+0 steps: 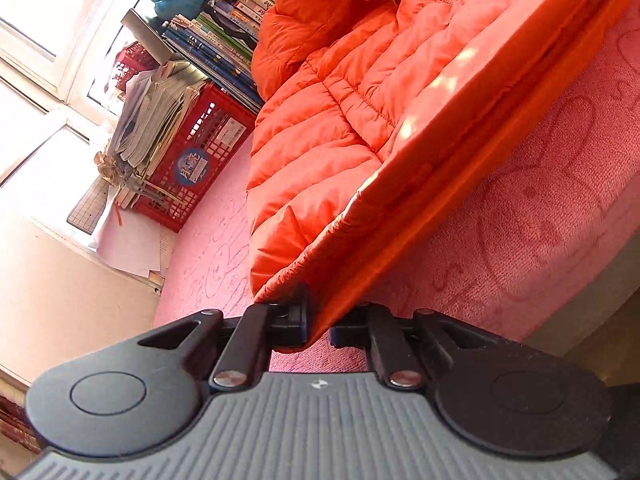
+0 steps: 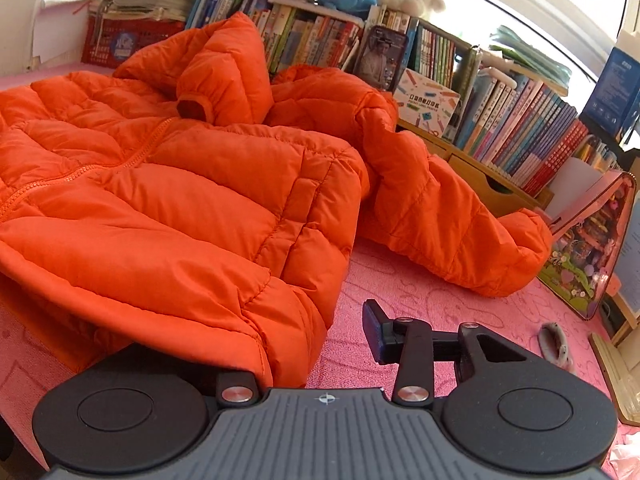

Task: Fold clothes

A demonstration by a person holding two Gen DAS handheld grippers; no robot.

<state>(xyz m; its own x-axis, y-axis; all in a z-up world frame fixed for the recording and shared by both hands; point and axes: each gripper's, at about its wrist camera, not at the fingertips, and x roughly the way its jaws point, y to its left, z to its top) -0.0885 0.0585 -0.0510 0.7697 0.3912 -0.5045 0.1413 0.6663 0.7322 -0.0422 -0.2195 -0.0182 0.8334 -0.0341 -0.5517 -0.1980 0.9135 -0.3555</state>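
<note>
- Jaws: left gripper [image 1: 318, 326] clenched on hem of orange puffer jacket [image 1: 340, 120]; right gripper [image 2: 320, 344] spread wide, 1 finger under jacket.
- 1 jacket, on pink cloth [image 2: 420, 300].
- 1 red crate [image 1: 200, 152]; label unreadable.

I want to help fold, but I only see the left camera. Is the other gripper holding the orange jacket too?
Observer: No. The right gripper is open. A corner of the orange jacket drapes over one finger, and the other finger is bare.
Operator: Where's the sleeve I can't see?
Observer: That sleeve lies stretched out on the pink cover, toward the books.
Operator: And the other one?
Observer: It is folded across the chest, with its cuff showing.
</note>
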